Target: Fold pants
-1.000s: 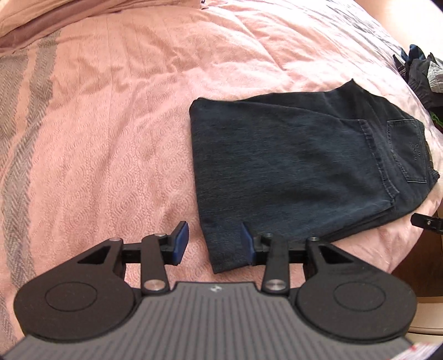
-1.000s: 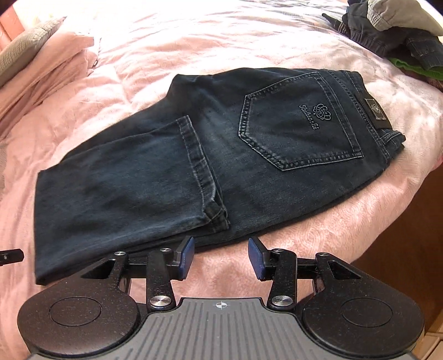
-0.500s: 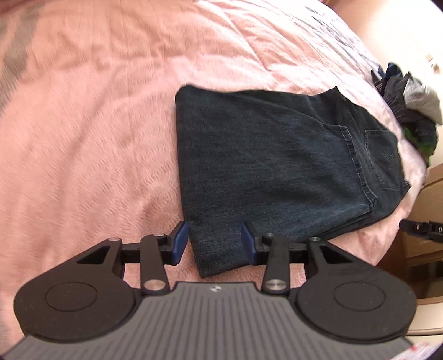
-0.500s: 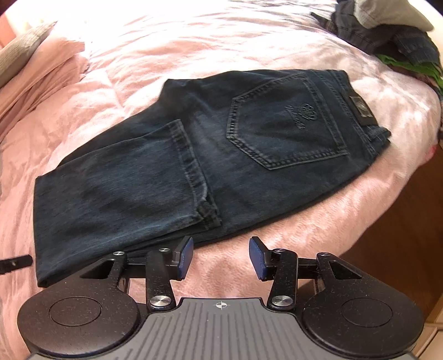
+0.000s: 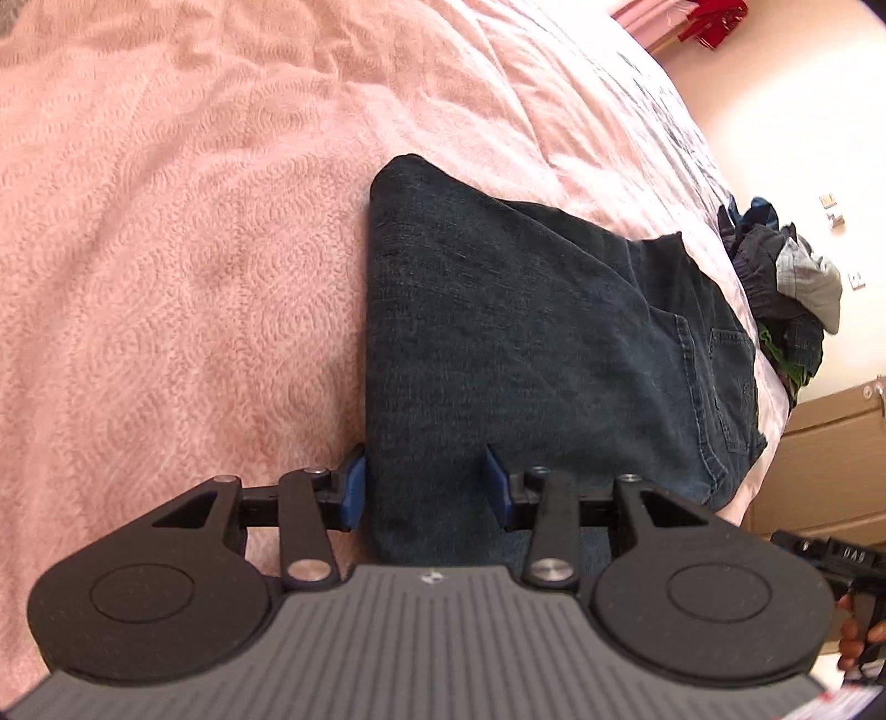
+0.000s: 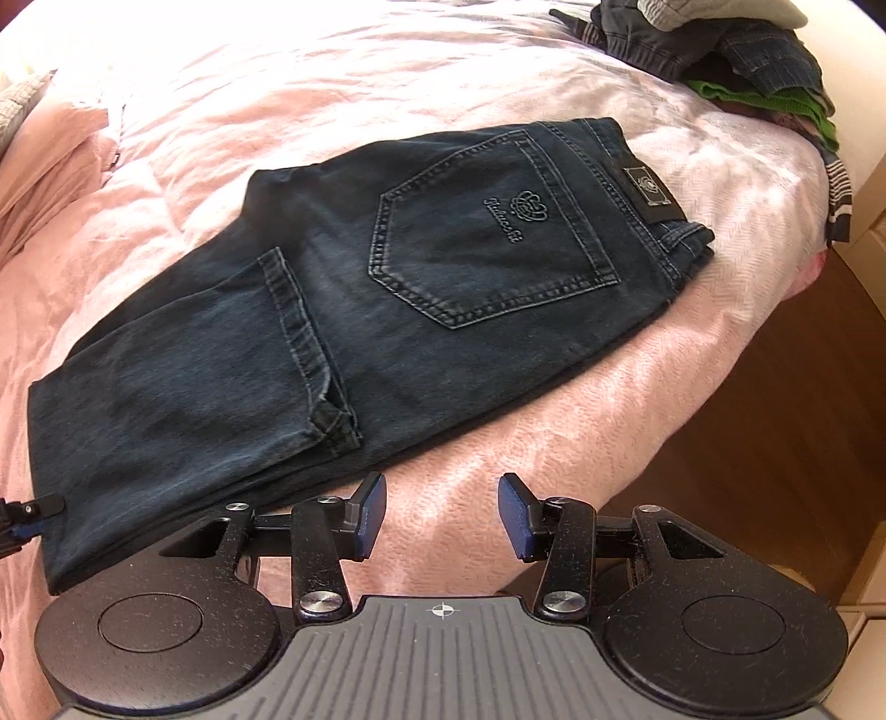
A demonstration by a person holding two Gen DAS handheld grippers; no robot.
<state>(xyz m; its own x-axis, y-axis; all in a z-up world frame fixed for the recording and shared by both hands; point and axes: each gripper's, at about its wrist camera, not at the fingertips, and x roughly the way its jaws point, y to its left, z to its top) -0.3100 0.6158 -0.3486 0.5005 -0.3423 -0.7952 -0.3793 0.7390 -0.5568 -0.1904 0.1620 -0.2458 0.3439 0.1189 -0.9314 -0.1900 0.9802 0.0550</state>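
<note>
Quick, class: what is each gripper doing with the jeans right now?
Left gripper: open, its pads straddling the folded corner of the jeans.
Right gripper: open, empty, over the pink bedspread.

Dark indigo denim on textured pink.

Jeans (image 6: 310, 332) deep blue-black, faintly faded, with paler stitching round the back pocket (image 6: 493, 243) and an embroidered emblem; black waistband patch (image 6: 649, 188). Bedspread (image 5: 166, 249) soft pink, woven in swirled, scalloped relief. Clothes pile (image 6: 736, 50) grey, navy, bright green, with stripes. Gripper pads (image 6: 372, 512) blue on black arms; ribbed grey housing. Brown wooden floor (image 6: 775, 415).
</note>
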